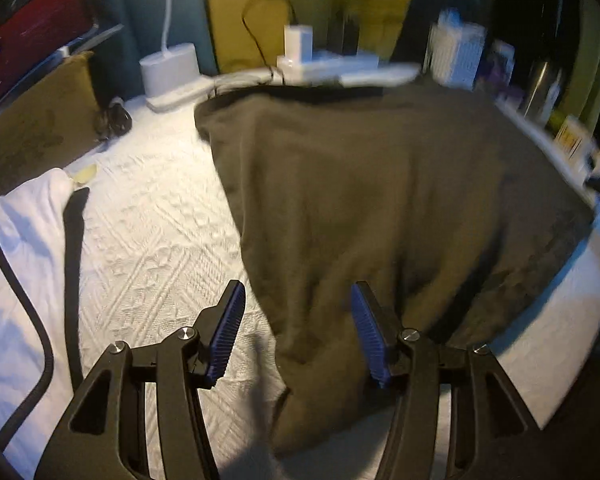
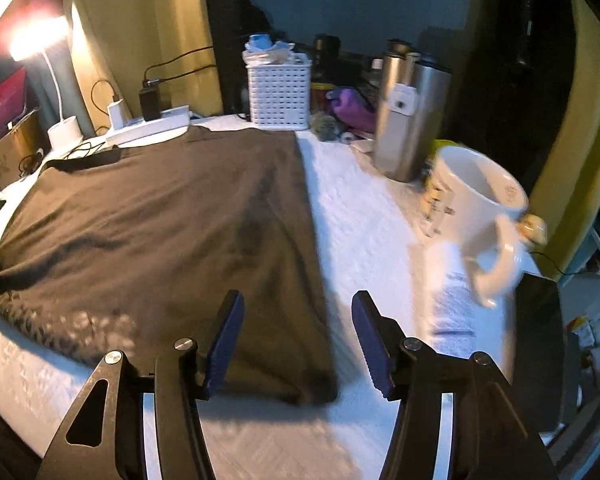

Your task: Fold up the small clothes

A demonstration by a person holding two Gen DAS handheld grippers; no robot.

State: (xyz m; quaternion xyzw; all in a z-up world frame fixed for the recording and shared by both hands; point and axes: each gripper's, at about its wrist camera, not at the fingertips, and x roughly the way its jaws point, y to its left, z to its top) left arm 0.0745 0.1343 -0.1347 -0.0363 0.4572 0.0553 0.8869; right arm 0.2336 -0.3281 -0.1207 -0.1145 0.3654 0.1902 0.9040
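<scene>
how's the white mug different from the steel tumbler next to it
The white mug is wide, glossy and open-topped, with a big loop handle and print on its side; the steel tumbler is tall, narrow, brushed metal, with a dark lid and no visible handle. The mug looks tilted and blurred near the frame edge; the tumbler looks closer to upright and sharper. The mug stands nearer the camera, the tumbler farther back. Both sit right of the dark garment on the white textured cover.
</scene>
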